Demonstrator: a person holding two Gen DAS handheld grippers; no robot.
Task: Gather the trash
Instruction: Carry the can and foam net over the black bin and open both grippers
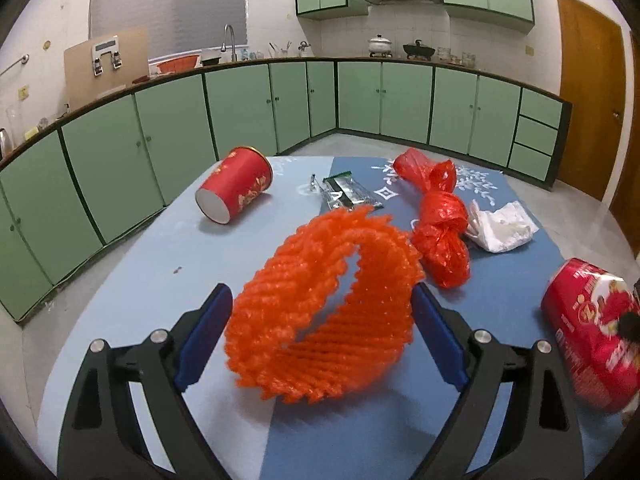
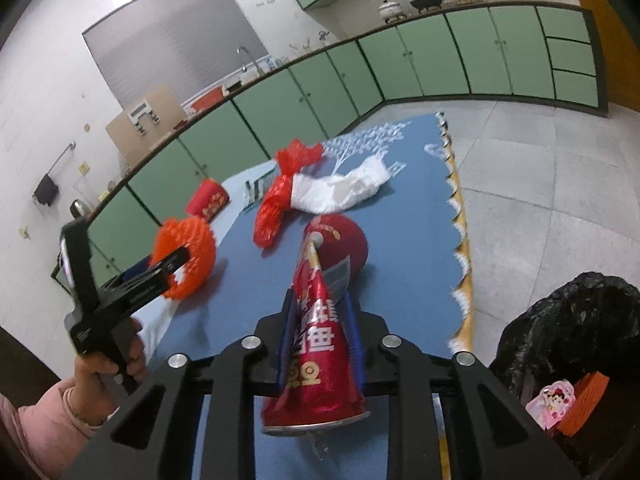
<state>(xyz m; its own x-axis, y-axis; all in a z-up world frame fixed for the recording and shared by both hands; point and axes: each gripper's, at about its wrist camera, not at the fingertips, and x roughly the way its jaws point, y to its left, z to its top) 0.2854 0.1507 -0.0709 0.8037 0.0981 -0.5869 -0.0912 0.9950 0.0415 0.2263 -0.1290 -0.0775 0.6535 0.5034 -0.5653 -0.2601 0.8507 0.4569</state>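
Note:
My left gripper (image 1: 322, 308) holds an orange foam fruit net (image 1: 320, 312) between its blue pads, lifted above the blue table (image 1: 160, 248); it also shows in the right wrist view (image 2: 186, 256). My right gripper (image 2: 320, 320) is shut on a crushed red drink can (image 2: 320, 340), also seen at the right edge of the left wrist view (image 1: 592, 332). On the table lie a red paper cup (image 1: 236, 184), a green-silver wrapper (image 1: 348, 194), a knotted red plastic bag (image 1: 440, 224) and a crumpled white tissue (image 1: 500, 228).
A black trash bag (image 2: 572, 328) stands open at the table's right, with a pink wrapper (image 2: 554, 400) and an orange box (image 2: 584, 404) inside. Green kitchen cabinets (image 1: 240, 112) run behind the table. A wooden door (image 1: 588, 92) is at the right.

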